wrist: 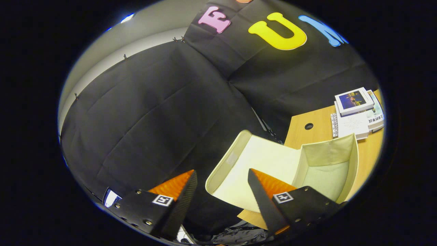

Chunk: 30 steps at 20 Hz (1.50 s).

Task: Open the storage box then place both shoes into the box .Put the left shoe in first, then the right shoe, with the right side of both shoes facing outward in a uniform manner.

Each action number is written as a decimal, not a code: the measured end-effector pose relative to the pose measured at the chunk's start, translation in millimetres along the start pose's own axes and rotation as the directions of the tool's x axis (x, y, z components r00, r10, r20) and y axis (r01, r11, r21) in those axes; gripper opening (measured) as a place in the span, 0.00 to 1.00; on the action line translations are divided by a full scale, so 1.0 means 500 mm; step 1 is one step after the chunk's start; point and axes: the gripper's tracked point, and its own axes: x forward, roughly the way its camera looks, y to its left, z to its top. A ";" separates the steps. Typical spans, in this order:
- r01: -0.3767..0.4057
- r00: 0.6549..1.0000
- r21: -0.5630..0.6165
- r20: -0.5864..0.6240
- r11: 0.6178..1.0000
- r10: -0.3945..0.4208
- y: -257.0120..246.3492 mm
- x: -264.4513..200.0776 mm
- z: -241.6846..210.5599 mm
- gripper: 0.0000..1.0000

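Note:
A cream fabric storage box [341, 150] stands on the wooden table [317, 131] with its lid [252, 164] swung fully open and hanging out past the table's edge. The inside of the box looks empty as far as I can see. My gripper [222, 176] is open, tilted, with nothing between its fingers. One finger [269, 191] lies in front of the lid; the other is out over the black cloth beside the table.
A stack of books and papers [356, 112] lies on the table beyond the box. A round cable hole [308, 126] is in the tabletop near them. Black cloth walls [153, 119] close the booth. Dark fabric lies below the table edge [239, 235].

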 end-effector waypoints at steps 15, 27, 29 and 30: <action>0.324 0.940 -0.095 0.143 0.941 -0.309 -0.291 -0.274 0.094 0.97; 0.553 0.830 -0.088 0.142 0.828 -0.539 -0.546 -0.475 0.067 0.97; 0.582 0.812 -0.089 0.122 0.808 -0.571 -0.585 -0.494 0.043 0.97; 0.593 0.804 -0.085 0.116 0.801 -0.583 -0.602 -0.501 0.035 0.98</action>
